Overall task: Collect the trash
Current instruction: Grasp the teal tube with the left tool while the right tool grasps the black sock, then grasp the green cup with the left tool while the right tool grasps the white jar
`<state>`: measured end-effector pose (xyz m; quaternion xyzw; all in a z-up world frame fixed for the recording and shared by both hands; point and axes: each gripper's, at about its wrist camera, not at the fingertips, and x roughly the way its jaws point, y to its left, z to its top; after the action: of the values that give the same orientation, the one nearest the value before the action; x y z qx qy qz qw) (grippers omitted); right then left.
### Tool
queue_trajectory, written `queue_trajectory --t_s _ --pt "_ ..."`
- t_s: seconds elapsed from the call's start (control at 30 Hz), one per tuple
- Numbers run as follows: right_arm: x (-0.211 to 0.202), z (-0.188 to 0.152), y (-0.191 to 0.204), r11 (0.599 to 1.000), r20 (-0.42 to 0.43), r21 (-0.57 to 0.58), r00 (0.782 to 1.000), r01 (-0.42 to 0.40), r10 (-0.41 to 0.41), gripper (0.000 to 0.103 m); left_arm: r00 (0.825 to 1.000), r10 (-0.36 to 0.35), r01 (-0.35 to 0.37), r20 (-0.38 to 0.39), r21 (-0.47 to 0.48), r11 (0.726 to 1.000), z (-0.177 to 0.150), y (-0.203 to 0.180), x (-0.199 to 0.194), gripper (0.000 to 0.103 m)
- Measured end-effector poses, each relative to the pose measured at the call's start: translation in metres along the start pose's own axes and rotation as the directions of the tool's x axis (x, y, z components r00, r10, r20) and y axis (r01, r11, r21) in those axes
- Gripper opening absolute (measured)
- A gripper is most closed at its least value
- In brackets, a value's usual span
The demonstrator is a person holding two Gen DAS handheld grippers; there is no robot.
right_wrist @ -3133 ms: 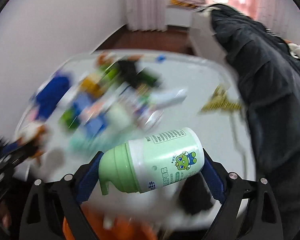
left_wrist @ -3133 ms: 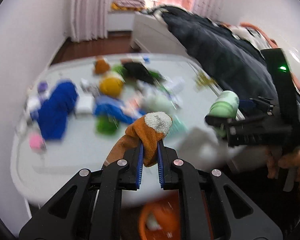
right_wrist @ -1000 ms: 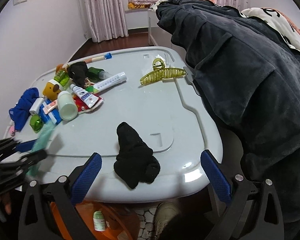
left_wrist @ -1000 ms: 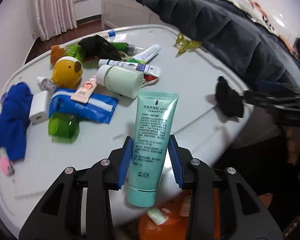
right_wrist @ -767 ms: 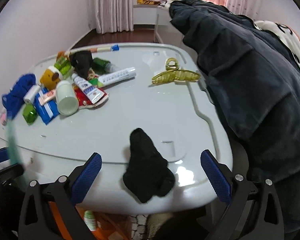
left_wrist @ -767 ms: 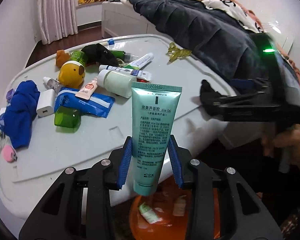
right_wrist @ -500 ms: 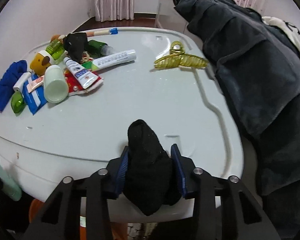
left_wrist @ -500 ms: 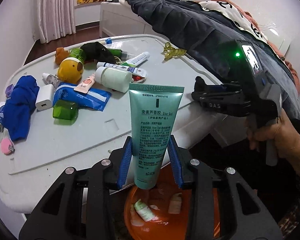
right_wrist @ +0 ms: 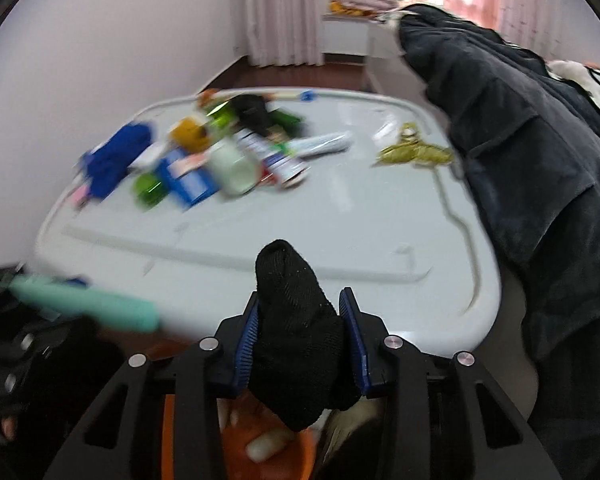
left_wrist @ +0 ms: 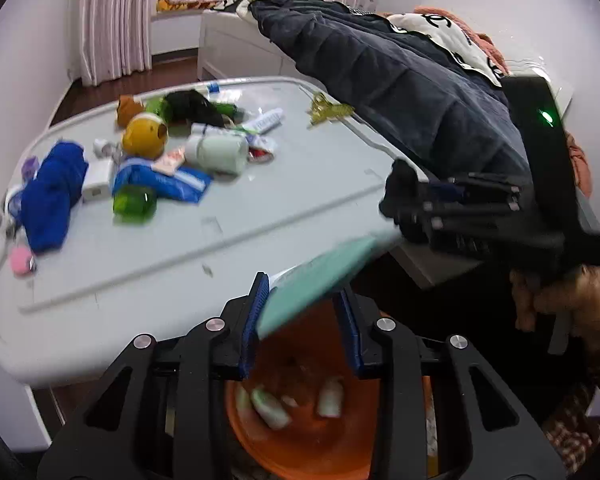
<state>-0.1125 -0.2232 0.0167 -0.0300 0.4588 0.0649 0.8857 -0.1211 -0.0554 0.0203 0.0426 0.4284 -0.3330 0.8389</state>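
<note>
Below the worktop's (left_wrist: pixel 228 236) near edge sits an orange bin (left_wrist: pixel 300 432), shown best in the left view. Over it the left gripper (left_wrist: pixel 300 322) has been closing on a tilted teal tube (left_wrist: pixel 320 276). The right gripper (right_wrist: pixel 300 336) is clenched on a black sock (right_wrist: pixel 296 328) just off the edge; clutter lies farther back.

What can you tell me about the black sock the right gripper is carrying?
The black sock is knitted, soft and bunched into a lump. The right gripper has just closed its blue-padded jaws on its middle. Its rounded end pokes up above the jaws; the other end droops below them, over the orange bin, clear of the table.
</note>
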Motion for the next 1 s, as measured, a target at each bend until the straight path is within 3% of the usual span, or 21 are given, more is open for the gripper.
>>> queue_trajectory --t_s 0.13,0.23,0.27,0.3,0.33,0.37,0.43,0.57,0.67,0.8,0.87,1.0 --pt "-0.004 -0.043 0.025 0.997 -0.104 -0.021 0.992 -0.076 0.073 0.039 0.998 -0.012 0.011 -0.057 -0.007 1.000 -0.026 -0.007 -0.007 0.032" --pt "0.007 -0.077 0.036 0.990 -0.211 0.004 0.968 -0.138 0.136 0.044 0.988 -0.027 0.029 -0.149 0.009 1.000 -0.049 -0.015 -0.002 0.032" --pt "0.011 -0.087 0.041 0.991 -0.232 0.004 0.964 -0.134 0.132 0.050 0.984 -0.029 0.032 -0.173 0.015 0.999 -0.055 -0.018 0.001 0.036" --pt "0.017 -0.096 0.046 0.991 -0.272 -0.007 0.954 -0.131 0.125 0.069 0.977 -0.047 0.051 -0.210 0.016 0.999 -0.062 -0.021 0.006 0.043" --pt "0.018 -0.100 0.050 0.992 -0.284 -0.015 0.952 -0.126 0.117 0.079 0.971 -0.051 0.057 -0.233 0.018 0.998 -0.065 -0.023 0.009 0.061" --pt "0.015 -0.098 0.051 0.994 -0.266 -0.022 0.959 -0.105 0.095 0.083 0.966 -0.032 0.041 -0.257 0.029 0.999 -0.069 -0.026 0.012 0.069" --pt "0.007 -0.092 0.050 0.995 -0.230 -0.012 0.969 -0.095 0.089 0.093 0.967 0.000 0.018 -0.254 0.070 0.997 -0.070 -0.032 0.012 0.069" --pt "-0.008 -0.069 0.025 0.998 -0.158 0.039 0.986 -0.039 0.045 0.093 0.988 0.016 -0.011 -0.157 0.034 0.999 -0.056 -0.018 -0.006 0.077" --pt "-0.023 -0.037 0.007 0.997 -0.084 0.072 0.995 -0.042 0.048 0.093 0.994 0.073 -0.075 -0.085 -0.024 0.997 -0.037 0.007 -0.017 0.080" --pt "-0.046 0.025 0.003 0.997 0.055 0.048 0.997 -0.055 0.052 0.096 0.984 0.175 -0.176 -0.016 -0.073 0.982 0.000 0.044 -0.020 0.083" --pt "-0.052 0.062 0.005 0.999 0.155 0.023 0.987 -0.036 0.032 0.097 0.974 0.228 -0.227 -0.001 -0.097 0.969 0.023 0.062 -0.008 0.085" --pt "-0.036 0.102 0.009 0.998 0.228 0.049 0.973 -0.038 0.026 0.097 0.959 0.278 -0.283 -0.057 -0.111 0.953 0.057 0.093 0.035 0.085"
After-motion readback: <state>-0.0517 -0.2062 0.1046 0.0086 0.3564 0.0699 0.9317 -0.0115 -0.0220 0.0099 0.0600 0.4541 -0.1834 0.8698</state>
